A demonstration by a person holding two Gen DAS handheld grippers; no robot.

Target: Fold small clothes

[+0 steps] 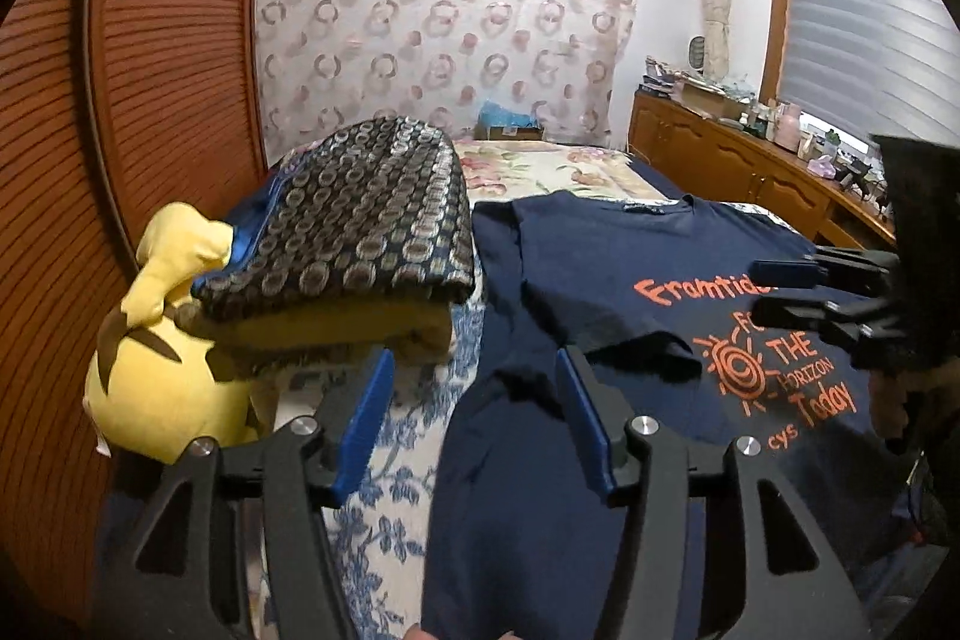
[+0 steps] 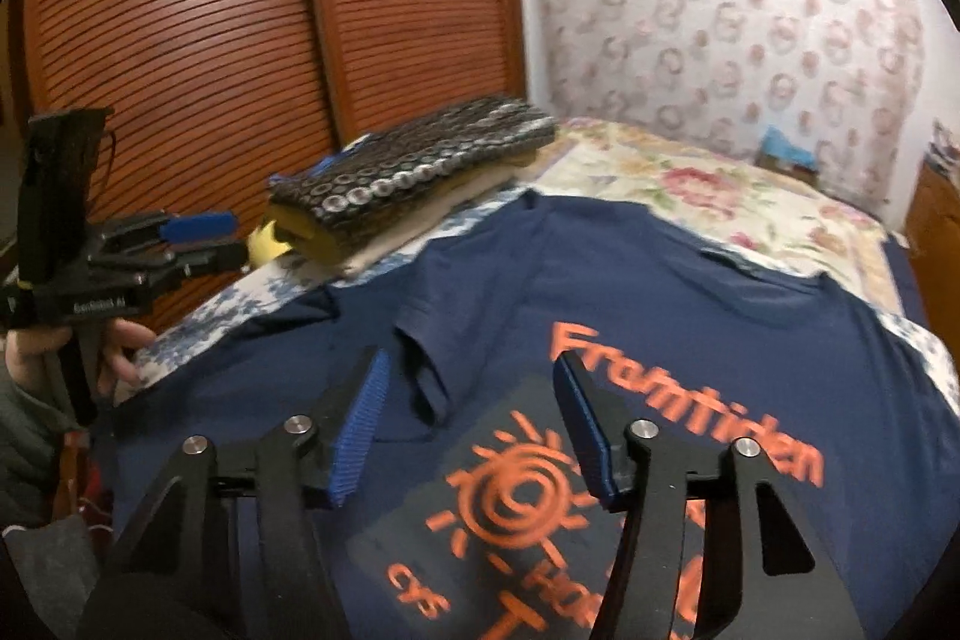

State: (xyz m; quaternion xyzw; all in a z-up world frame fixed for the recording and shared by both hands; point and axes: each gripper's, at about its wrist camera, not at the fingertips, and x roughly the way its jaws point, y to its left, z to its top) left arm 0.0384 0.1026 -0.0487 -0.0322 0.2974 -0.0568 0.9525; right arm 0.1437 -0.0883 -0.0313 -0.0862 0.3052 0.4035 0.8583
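Step in hand: the navy T-shirt (image 1: 606, 244) lay face up on the bed (image 1: 540, 160), its orange print showing; the left sleeve (image 1: 600, 322) was already turned in over the chest, so the fold appeared to be in its early stage, with both grippers between grasps.

Left gripper (image 1: 474, 418): jaws stood about half spread, blue pads apart, nothing between them; it hovered over the shirt's left edge where navy cloth met the blue-flowered sheet (image 1: 396, 460), and no contact could be seen.

Right gripper (image 2: 471, 421): jaws likewise about half spread and empty; it hung above the printed chest near the folded sleeve (image 2: 420, 370). Whether the pads brushed the cloth could not be told.

Location of shirt: middle of the bed, collar toward the far wall, hem toward the person.

Neighbouring items: a stack of folded clothes (image 1: 360, 232) and a yellow plush toy (image 1: 156, 340) lay just beside the shirt's left side.

Next move, judged: each gripper would probably need to descend onto a cloth edge, likely the unfolded side or the hem, and close on a single layer without dragging the sleeve open.
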